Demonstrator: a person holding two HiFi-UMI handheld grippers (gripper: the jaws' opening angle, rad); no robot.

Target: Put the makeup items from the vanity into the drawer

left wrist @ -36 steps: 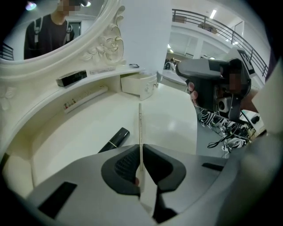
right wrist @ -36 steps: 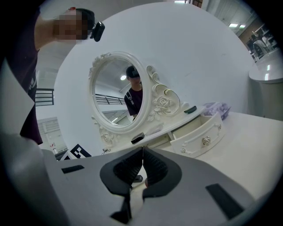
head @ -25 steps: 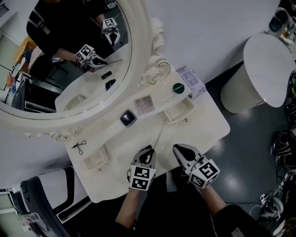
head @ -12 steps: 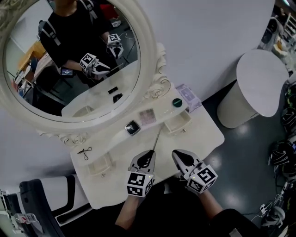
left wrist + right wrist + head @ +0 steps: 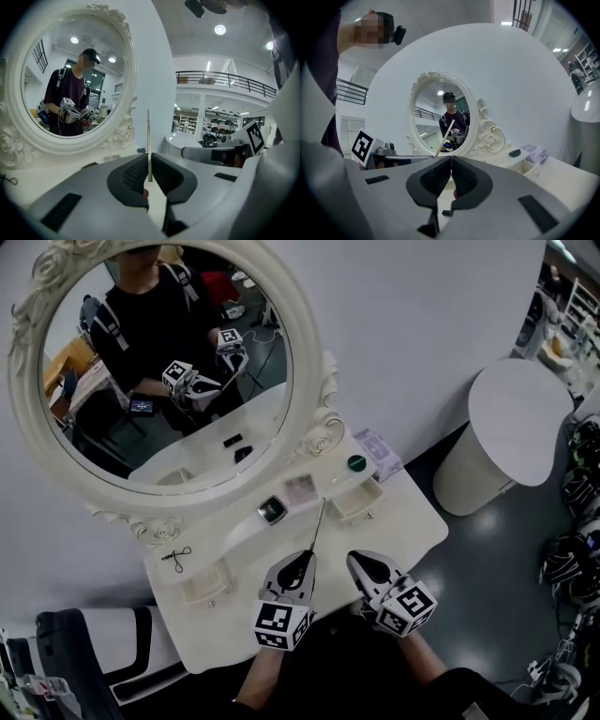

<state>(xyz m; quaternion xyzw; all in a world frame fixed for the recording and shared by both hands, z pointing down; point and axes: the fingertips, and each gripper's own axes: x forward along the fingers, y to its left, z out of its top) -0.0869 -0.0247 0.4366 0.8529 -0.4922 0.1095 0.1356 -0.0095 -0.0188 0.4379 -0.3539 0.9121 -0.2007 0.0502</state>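
Now | our left gripper [image 5: 302, 559] pinches pencil [image 5: 318, 524] by its tail | right gripper [image 5: 356, 562] closed, empty | risk: loose end-grip, pencil pivots, we miss drawer [image 5: 366, 511] at vanity's [image 5: 408, 521] right edge

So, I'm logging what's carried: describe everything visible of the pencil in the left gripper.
The pencil is a thin, straight, pale stick, plain along its length. The left gripper is shut on its near end, pads pressing both sides, so most of it juts past the jaws. It hangs over the vanity top, pointing toward the mirror; nothing else touches it.
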